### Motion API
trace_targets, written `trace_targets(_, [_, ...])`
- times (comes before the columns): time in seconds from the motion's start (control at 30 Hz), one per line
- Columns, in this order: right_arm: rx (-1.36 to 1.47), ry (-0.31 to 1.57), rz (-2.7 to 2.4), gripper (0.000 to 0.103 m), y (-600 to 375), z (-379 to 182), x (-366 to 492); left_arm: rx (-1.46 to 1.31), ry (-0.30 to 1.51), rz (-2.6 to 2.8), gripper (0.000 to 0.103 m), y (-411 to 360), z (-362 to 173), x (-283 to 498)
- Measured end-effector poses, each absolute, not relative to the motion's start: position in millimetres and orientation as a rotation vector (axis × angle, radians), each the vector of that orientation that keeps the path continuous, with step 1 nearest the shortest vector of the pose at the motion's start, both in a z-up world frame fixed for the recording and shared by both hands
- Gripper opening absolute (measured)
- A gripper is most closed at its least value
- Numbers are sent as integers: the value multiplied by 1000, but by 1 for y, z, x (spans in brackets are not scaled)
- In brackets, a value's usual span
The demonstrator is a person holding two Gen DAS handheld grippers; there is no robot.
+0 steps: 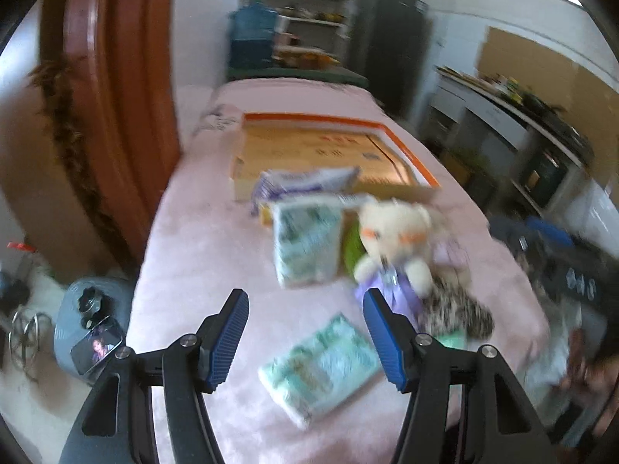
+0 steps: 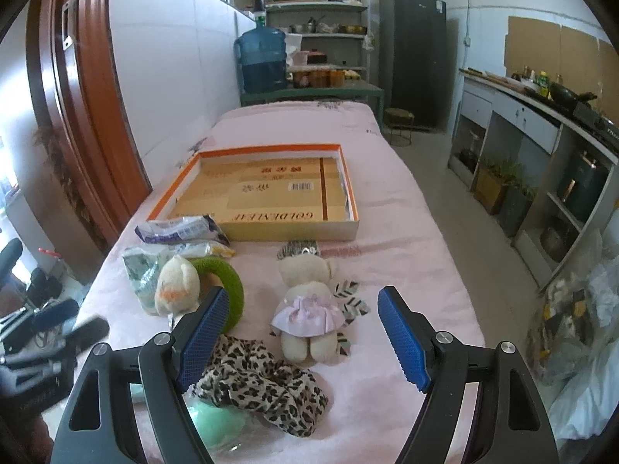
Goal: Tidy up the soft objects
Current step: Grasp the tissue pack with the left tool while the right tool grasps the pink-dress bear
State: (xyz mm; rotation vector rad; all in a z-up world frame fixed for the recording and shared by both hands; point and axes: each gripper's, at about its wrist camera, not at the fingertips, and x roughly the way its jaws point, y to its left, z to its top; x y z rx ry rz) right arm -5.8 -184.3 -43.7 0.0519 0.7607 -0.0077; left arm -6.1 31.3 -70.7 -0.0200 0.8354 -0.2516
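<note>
Leopard-print cloth (image 2: 259,386) lies crumpled just under the right claw (image 2: 303,334), jaws apart, nothing between them; a plush doll in a pink skirt (image 2: 307,309) lies face-down between its fingers further out. Only the left wrist view, blurred, shows a flat mint tissue pack (image 1: 321,367) below the left claw (image 1: 305,334), also apart and empty. Shallow orange-rimmed cardboard box (image 2: 267,193) sits farther back on the pink-covered bench (image 2: 406,270). Green knitted ring (image 2: 228,286) beside a cream plush (image 2: 176,286).

Daylit kitchen: white walls, grey floor (image 2: 433,162) at right, reddish door frame (image 2: 77,89) at left, shelves (image 2: 315,7) top centre, dark fridge (image 2: 412,54), counter (image 2: 541,116) at right.
</note>
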Motion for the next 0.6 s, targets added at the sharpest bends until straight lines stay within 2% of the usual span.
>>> trace_targets(0.23, [67, 791, -10, 80, -187, -54, -6, 149, 812, -431, 62, 27, -85, -24])
trace_targets(0.6, [57, 807, -41, 80, -187, -60, -6, 211, 801, -713, 62, 35, -104, -19])
